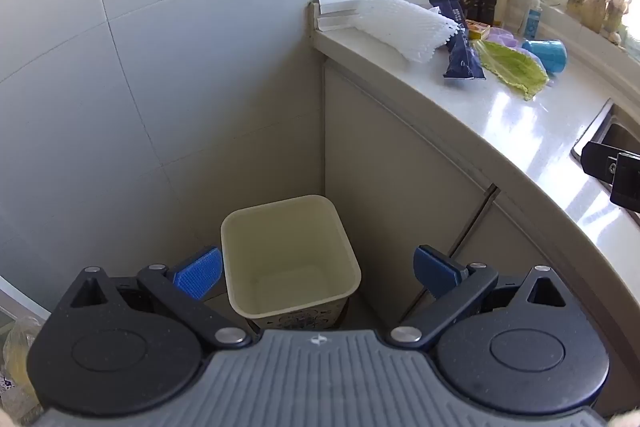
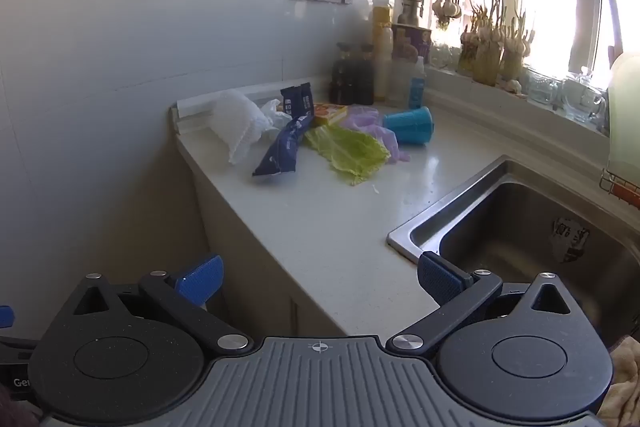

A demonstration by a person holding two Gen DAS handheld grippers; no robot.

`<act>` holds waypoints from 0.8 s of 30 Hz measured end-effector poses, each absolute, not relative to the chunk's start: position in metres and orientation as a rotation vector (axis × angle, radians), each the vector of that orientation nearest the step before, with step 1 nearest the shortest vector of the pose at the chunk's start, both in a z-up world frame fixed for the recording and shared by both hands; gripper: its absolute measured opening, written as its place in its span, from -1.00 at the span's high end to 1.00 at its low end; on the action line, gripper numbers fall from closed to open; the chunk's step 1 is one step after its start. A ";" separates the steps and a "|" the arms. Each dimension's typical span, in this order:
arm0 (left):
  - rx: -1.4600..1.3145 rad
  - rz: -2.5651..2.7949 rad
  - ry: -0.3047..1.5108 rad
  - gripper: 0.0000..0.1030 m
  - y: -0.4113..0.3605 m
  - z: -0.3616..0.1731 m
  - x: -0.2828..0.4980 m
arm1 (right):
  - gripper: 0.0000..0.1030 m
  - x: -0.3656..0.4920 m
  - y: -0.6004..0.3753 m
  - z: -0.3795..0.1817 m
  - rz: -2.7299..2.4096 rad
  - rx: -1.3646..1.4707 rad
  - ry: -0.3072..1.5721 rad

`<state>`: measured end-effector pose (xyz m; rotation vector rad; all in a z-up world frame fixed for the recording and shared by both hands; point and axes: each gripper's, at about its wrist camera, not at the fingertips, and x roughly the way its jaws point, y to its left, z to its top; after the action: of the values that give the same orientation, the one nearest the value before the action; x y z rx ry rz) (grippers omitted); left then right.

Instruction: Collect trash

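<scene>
Right wrist view looks along the counter toward a heap of trash at its far end by the wall: foam netting, a blue wrapper, a cabbage leaf, a toppled blue cup. The bin stands on the floor in the corner below, probably for short drops. Left gripper hangs spread wide above the bin, the right gripper equally wide over the counter edge, both holding nothing.

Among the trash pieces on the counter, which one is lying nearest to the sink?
The green cabbage leaf; the white foam net and dark blue wrapper lie farther left.
</scene>
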<state>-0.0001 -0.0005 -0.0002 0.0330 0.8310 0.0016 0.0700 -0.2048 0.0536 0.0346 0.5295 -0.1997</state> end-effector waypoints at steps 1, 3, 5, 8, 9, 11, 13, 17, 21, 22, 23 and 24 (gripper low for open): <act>0.032 0.001 0.832 -0.99 -0.001 0.000 0.000 | -1.00 0.070 -0.205 0.054 -0.198 0.036 0.531; 0.031 0.001 0.832 -0.99 -0.001 0.000 0.000 | -1.00 0.070 -0.205 0.052 -0.196 0.039 0.537; 0.032 0.003 0.828 -0.99 -0.003 0.001 -0.001 | -1.00 0.069 -0.205 0.052 -0.192 0.039 0.538; 0.030 0.004 0.822 -0.99 -0.003 0.001 0.000 | -1.00 0.068 -0.205 0.053 -0.187 0.034 0.538; 0.033 0.003 0.820 -0.99 -0.004 0.001 -0.001 | -1.00 0.066 -0.204 0.054 -0.186 0.032 0.536; 0.024 0.002 0.822 -0.99 -0.003 -0.001 -0.001 | -1.00 0.061 -0.203 0.057 -0.186 0.032 0.533; 0.022 0.001 0.823 -0.99 -0.004 -0.002 0.000 | -1.00 0.070 -0.205 0.056 -0.183 0.019 0.544; 0.015 -0.005 0.833 -0.98 0.003 0.002 -0.003 | -1.00 0.069 -0.204 0.056 -0.181 0.014 0.546; 0.016 -0.006 0.832 -0.99 0.003 0.003 -0.003 | -1.00 0.070 -0.202 0.056 -0.181 0.008 0.547; 0.016 -0.006 0.831 -0.99 0.003 0.004 -0.003 | -1.00 0.070 -0.202 0.056 -0.181 0.007 0.547; 0.015 -0.005 0.830 -0.99 0.003 0.004 -0.003 | -1.00 0.070 -0.201 0.056 -0.179 0.005 0.547; 0.014 -0.005 0.829 -0.99 0.003 0.004 -0.003 | -1.00 0.071 -0.200 0.056 -0.177 0.002 0.548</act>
<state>-0.0028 0.0034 0.0041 0.0139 0.8291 -0.0047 0.0709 -0.2000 0.0562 0.0025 0.5485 -0.1771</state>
